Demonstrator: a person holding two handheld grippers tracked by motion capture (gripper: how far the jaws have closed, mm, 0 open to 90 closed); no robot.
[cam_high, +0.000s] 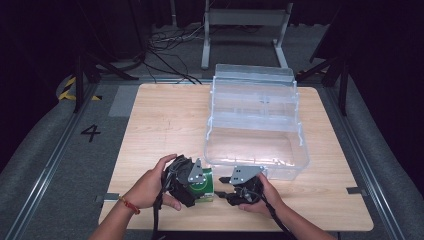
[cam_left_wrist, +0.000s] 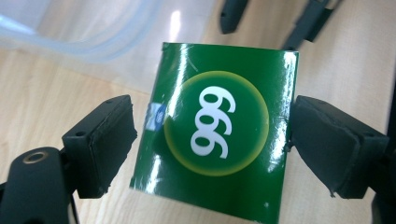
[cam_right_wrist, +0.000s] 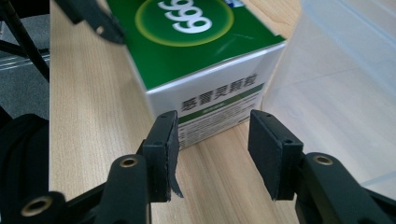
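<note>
A green box (cam_high: 206, 181) with a yellow ring and "999" on its top sits near the table's front edge. My left gripper (cam_high: 199, 190) comes at it from the left. In the left gripper view the box (cam_left_wrist: 219, 186) lies between the jaws of that gripper (cam_left_wrist: 212, 126), with both pads against its side edges. My right gripper (cam_high: 222, 187) faces it from the right. In the right gripper view that gripper (cam_right_wrist: 212, 140) stands open just short of the box's white printed side (cam_right_wrist: 215, 100), with nothing between the pads.
A clear plastic bin (cam_high: 300, 145) with its lid swung back stands on the wooden table (cam_high: 160, 120) just behind the box, and its wall (cam_right_wrist: 345, 93) is close beside my right gripper. Cables and a metal stand are on the floor beyond the table.
</note>
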